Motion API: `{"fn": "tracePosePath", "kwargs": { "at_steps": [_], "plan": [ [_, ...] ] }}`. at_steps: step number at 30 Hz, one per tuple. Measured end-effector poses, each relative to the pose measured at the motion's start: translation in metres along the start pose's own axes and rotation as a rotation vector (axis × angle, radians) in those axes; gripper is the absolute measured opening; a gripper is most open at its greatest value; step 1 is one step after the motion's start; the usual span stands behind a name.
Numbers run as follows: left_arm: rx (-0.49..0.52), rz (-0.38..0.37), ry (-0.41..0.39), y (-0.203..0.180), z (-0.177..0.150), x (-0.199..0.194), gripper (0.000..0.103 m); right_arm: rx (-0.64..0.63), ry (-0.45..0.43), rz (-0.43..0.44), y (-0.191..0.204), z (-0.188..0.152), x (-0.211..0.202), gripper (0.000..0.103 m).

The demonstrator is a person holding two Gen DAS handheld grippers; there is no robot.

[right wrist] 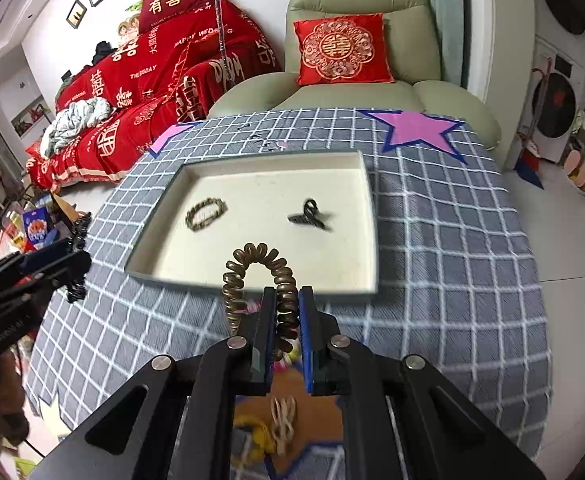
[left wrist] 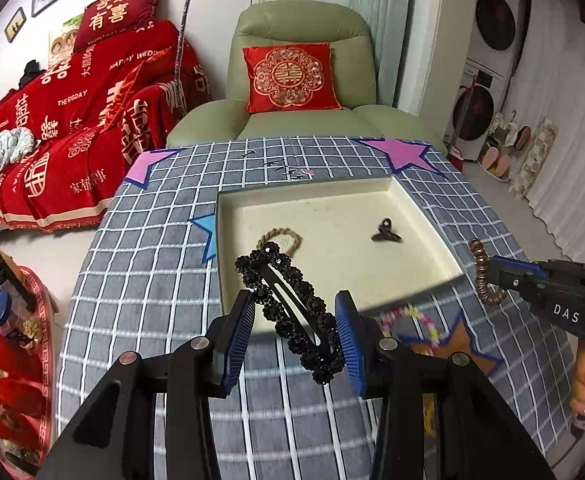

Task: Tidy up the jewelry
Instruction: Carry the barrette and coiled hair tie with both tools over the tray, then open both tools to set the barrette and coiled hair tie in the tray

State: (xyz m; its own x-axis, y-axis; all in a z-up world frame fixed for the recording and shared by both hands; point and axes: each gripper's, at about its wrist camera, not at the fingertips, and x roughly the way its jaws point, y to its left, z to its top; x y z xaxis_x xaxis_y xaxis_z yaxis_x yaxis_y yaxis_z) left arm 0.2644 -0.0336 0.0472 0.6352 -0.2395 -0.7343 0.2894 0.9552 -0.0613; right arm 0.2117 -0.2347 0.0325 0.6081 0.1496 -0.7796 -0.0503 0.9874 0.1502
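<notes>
The black beaded hair clip hangs crosswise between the left gripper's pads, above the tray's near edge; the right gripper pinches a coiled hair tie there too. Each should travel well over the rim before release, clear of the braided band and small claw clip. Items beneath the grippers are blurred.
</notes>
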Motion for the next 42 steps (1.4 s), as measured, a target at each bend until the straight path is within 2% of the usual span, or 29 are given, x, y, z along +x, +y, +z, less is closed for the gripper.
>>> {"fn": "tracePosePath", "kwargs": {
  "at_steps": [3, 8, 19, 27, 33, 34, 35, 36, 37, 39, 42],
  "plan": [
    [0.008, 0.015, 0.008, 0.000, 0.011, 0.020, 0.050, -0.002, 0.014, 0.017, 0.004, 0.019, 0.022, 0.012],
    [0.045, 0.081, 0.025, -0.003, 0.024, 0.064, 0.050, -0.003, 0.044, 0.022, 0.010, 0.037, 0.059, 0.012],
    [0.030, 0.084, 0.109, 0.003, 0.038, 0.136, 0.050, 0.043, 0.101, 0.021, 0.003, 0.057, 0.136, 0.011],
    [0.047, 0.099, 0.156, 0.001, 0.032, 0.164, 0.050, 0.044, 0.121, -0.014, -0.001, 0.058, 0.166, 0.011],
    [0.058, 0.122, 0.162, 0.000, 0.028, 0.173, 0.052, 0.007, 0.108, -0.044, 0.005, 0.059, 0.169, 0.012],
    [0.058, 0.125, 0.163, -0.001, 0.028, 0.173, 0.052, 0.006, 0.108, -0.043, 0.005, 0.059, 0.169, 0.012],
    [0.059, 0.130, 0.163, -0.001, 0.029, 0.173, 0.059, 0.008, 0.107, -0.042, 0.004, 0.060, 0.169, 0.012],
    [0.060, 0.136, 0.165, -0.002, 0.029, 0.173, 0.071, 0.015, 0.108, -0.037, 0.002, 0.061, 0.169, 0.012],
    [0.061, 0.147, 0.161, -0.002, 0.029, 0.173, 0.076, 0.024, 0.110, -0.031, 0.001, 0.061, 0.169, 0.013],
    [0.068, 0.167, 0.144, -0.003, 0.028, 0.170, 0.078, 0.051, 0.114, -0.004, -0.002, 0.062, 0.168, 0.017],
    [0.079, 0.173, 0.139, -0.004, 0.029, 0.167, 0.078, 0.081, 0.087, 0.036, -0.006, 0.061, 0.159, 0.039]
  ]
}}
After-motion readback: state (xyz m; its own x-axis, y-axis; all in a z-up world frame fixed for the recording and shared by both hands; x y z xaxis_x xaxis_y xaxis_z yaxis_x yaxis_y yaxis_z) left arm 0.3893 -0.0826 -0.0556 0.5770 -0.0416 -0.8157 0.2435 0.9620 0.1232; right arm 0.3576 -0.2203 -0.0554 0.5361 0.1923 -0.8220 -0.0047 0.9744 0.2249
